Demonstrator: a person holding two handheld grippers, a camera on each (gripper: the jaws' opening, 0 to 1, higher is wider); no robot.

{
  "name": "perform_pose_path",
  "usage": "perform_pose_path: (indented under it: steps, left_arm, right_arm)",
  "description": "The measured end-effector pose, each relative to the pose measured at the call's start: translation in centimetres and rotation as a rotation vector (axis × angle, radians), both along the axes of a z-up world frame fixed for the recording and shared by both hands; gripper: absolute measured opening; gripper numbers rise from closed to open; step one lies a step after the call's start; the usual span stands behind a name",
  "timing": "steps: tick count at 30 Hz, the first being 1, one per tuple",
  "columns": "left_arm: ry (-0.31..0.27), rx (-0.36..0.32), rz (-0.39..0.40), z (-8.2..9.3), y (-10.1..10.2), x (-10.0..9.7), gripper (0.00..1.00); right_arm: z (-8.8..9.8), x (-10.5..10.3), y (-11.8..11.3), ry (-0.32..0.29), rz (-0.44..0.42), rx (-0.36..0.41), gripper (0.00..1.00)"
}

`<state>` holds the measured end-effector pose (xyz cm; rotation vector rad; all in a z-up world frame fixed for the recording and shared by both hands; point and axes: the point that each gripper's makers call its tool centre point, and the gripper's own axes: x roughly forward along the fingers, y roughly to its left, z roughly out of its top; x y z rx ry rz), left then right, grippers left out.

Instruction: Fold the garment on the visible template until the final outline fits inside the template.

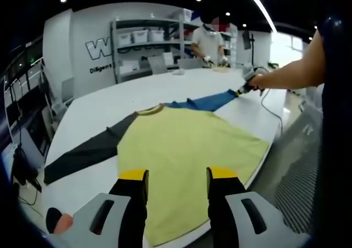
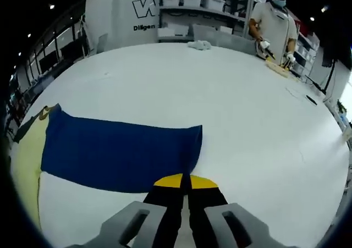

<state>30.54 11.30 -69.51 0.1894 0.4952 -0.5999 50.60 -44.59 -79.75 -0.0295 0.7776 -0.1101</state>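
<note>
1. Garment (image 1: 187,149) lay flat on white table (image 1: 110,102): yellow body, dark grey sleeve (image 1: 82,152) spread one way, blue sleeve (image 1: 206,101) stretched the other way.
2. Left gripper (image 1: 177,182) hovered over the yellow hem near the table edge, jaws wide apart, holding nothing.
3. Right gripper (image 2: 184,183) had its jaws pressed together at the blue sleeve's cuff edge (image 2: 190,165); actual grip on the fabric couldn't be confirmed.
4. In the left gripper view, right gripper (image 1: 246,87) sat at the blue sleeve's far end, person's forearm (image 1: 291,72) behind it.
5. Another person (image 2: 273,25) stood at the table's far side, shelves (image 1: 146,44) behind.
</note>
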Motion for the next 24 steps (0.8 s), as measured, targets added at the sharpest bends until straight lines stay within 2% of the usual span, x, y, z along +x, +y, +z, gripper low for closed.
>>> perform_pose_path:
  steps: [1,3,5,10,24]
  left_arm:
    - [0.0,0.0,0.001,0.0,0.0,0.0,0.38]
    - [0.0,-0.001,0.001,0.0,0.0,0.0,0.38]
    - [0.001,0.0,-0.001,0.0,0.0,0.0,0.38]
    - [-0.001,-0.003,0.001,0.1,0.0,0.0,0.37]
    - [-0.016,-0.011,-0.006,0.4,-0.1,0.0,0.37]
  right_arm:
    - [0.2,0.1,0.0,-0.01,-0.005,0.002,0.0]
    - [-0.5,-0.2,0.3,0.03,0.014,0.005,0.0]
    - [-0.6,-0.3,0.2,0.046,-0.008,0.021,0.0]
    - [0.6,-0.1,0.1,0.022,-0.004,0.01,0.0]
    - [2.9,-0.2,0.4,0.016,0.018,-0.005,0.0]
